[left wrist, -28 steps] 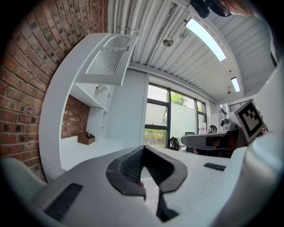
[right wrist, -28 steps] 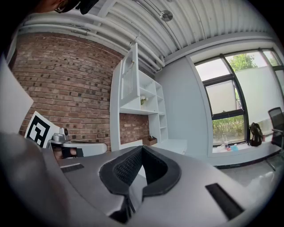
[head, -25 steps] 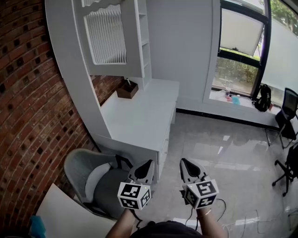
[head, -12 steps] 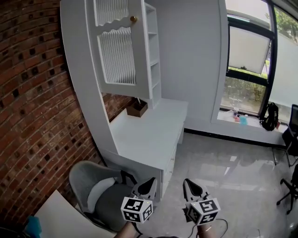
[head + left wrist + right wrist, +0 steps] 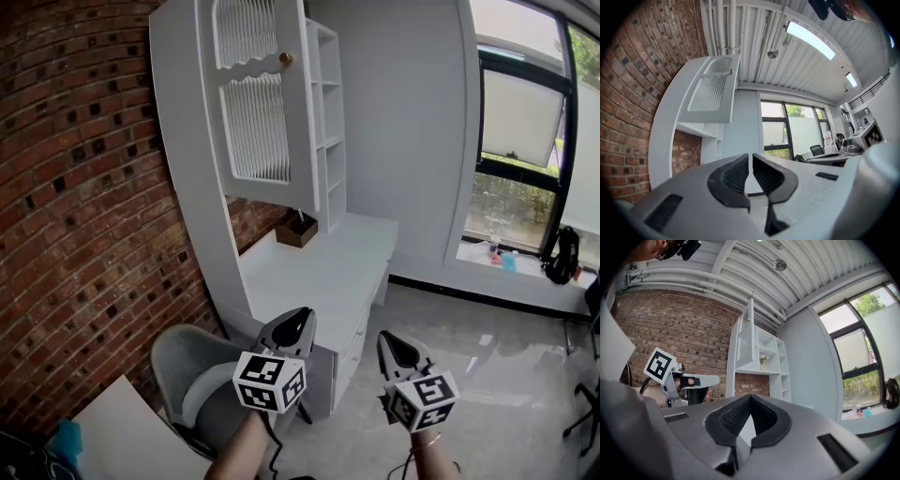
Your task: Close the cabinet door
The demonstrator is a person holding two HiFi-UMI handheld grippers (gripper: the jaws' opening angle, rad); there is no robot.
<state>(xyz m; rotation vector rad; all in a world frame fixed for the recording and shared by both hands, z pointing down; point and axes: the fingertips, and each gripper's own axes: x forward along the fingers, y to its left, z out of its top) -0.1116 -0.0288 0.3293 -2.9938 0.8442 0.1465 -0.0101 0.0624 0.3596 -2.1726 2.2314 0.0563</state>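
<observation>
Both grippers have come up a bit since a second ago. The head view looks higher now, so more of the cabinet door shows, with its small round knob.

Closest to the person, the left gripper (image 5: 292,323) and the right gripper (image 5: 392,345) are held side by side in the air, apart from each other. They touch nothing. In the left gripper view the two black fingers (image 5: 733,176) are pressed together with only a thin line between them, and nothing is in there. In the right gripper view the fingers (image 5: 729,420) meet at the tips too, and they hold nothing.

Just under the left gripper is a grey chair (image 5: 192,375). It is pushed up to a white desk (image 5: 319,272). At the back of the desk sits a small brown box (image 5: 298,230).

Above the desk hangs the white cabinet door (image 5: 265,103). It is open, swung out away from the shelves (image 5: 330,122), well away from both grippers. Its knob (image 5: 286,59) is near the top edge.

A brick wall (image 5: 75,187) is on the left. A big window (image 5: 520,141) is far off on the right.
</observation>
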